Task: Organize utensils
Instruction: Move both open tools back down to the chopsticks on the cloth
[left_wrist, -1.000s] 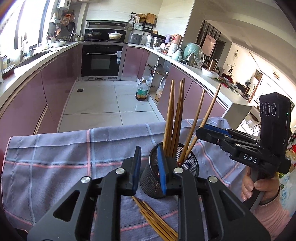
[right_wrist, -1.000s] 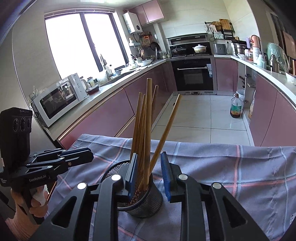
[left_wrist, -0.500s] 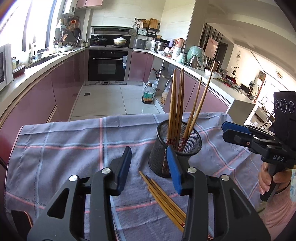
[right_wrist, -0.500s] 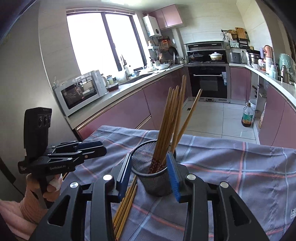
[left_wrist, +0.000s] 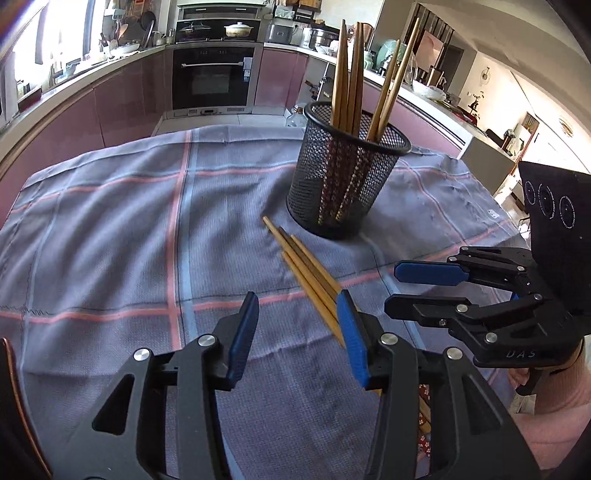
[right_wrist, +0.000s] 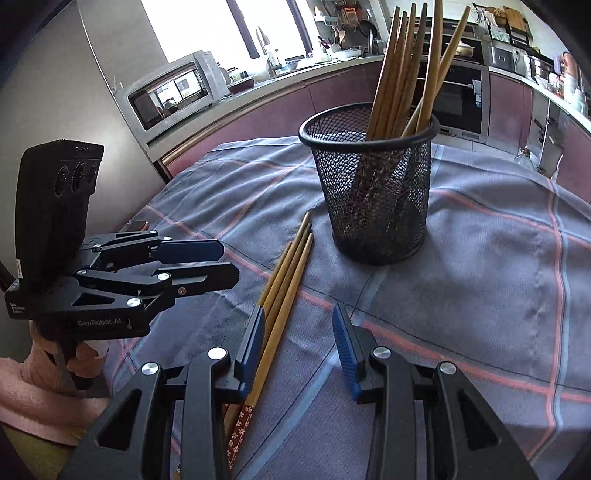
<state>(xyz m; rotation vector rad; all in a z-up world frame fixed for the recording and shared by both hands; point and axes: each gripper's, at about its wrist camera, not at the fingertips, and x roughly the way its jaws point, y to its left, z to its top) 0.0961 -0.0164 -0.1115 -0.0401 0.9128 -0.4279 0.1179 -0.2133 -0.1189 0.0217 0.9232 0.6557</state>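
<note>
While several chopsticks already stand upright in the black mesh cup (left_wrist: 347, 173), a small bundle of loose chopsticks (left_wrist: 303, 266) lies flat on the checked cloth (left_wrist: 110, 229) just in front of it, tips toward the cup's foot and patterned handle ends toward the near edge of the tabletop. The cup sits toward the far side of the cloth, right of the middle in the left wrist view, so the standing sticks lean against its rim and stay out of the way of anything reaching low.

Both grippers point down at the cloth from the near edge. The left gripper (left_wrist: 295, 332) has just been opening; its jaws stand partly apart with nothing between them, only bare cloth, and its right finger lies over the near part of the bundle in that view. The right gripper (right_wrist: 299, 347) has also opened over the past second, to a moderate gap, also empty; the sticks run under or just beside its left finger rather than between the pads.

By my reading, neither one has hold of a stick yet. The partly open jaws and the low, slanted approach suit picking one stick off the flat cloth, and the bundle's closeness to the cup keeps the carry short.
</note>
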